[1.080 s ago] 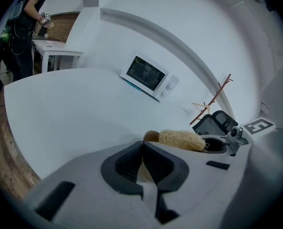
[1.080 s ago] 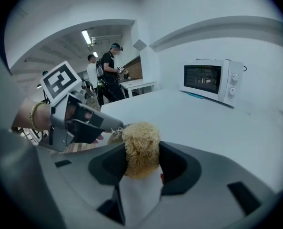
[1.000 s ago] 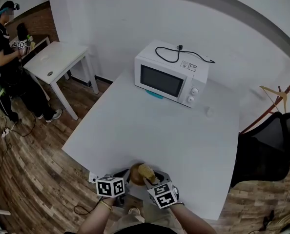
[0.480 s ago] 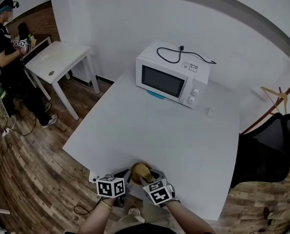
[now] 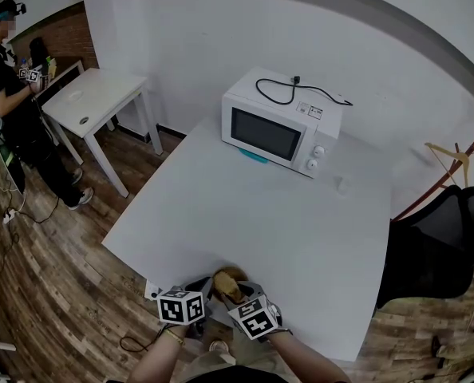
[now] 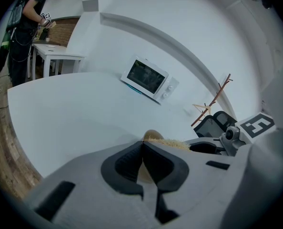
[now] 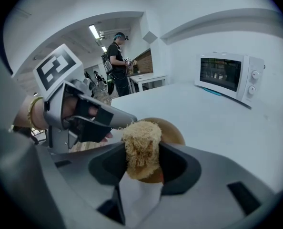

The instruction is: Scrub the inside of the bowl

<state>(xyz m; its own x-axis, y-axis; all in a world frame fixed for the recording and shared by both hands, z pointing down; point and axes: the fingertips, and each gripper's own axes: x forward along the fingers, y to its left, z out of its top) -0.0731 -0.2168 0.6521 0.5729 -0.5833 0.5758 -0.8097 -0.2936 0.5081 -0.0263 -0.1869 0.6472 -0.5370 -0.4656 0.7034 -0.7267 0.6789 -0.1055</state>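
Observation:
A brown bowl (image 5: 223, 277) sits at the near edge of the white table (image 5: 261, 214). My left gripper (image 5: 207, 288) is shut on the bowl's left rim; in the left gripper view its jaws (image 6: 142, 146) meet over the tan bowl (image 6: 152, 135). My right gripper (image 7: 142, 152) is shut on a pale fibrous scrubber (image 7: 140, 133), which it holds over the inside of the bowl (image 7: 174, 130). From the head view, the scrubber (image 5: 234, 286) shows inside the bowl, in front of the right gripper (image 5: 238, 295). The bowl's bottom is hidden.
A white microwave (image 5: 279, 120) with a cord on top stands at the table's far side, a teal thing (image 5: 253, 155) under it. A small white object (image 5: 344, 184) lies to its right. A black chair (image 5: 436, 246) stands right of the table. A person (image 5: 9, 102) stands by another table (image 5: 93, 98).
My right gripper has shifted a little to the left with the scrubber, across the bowl. The left gripper and the bowl have stayed put.

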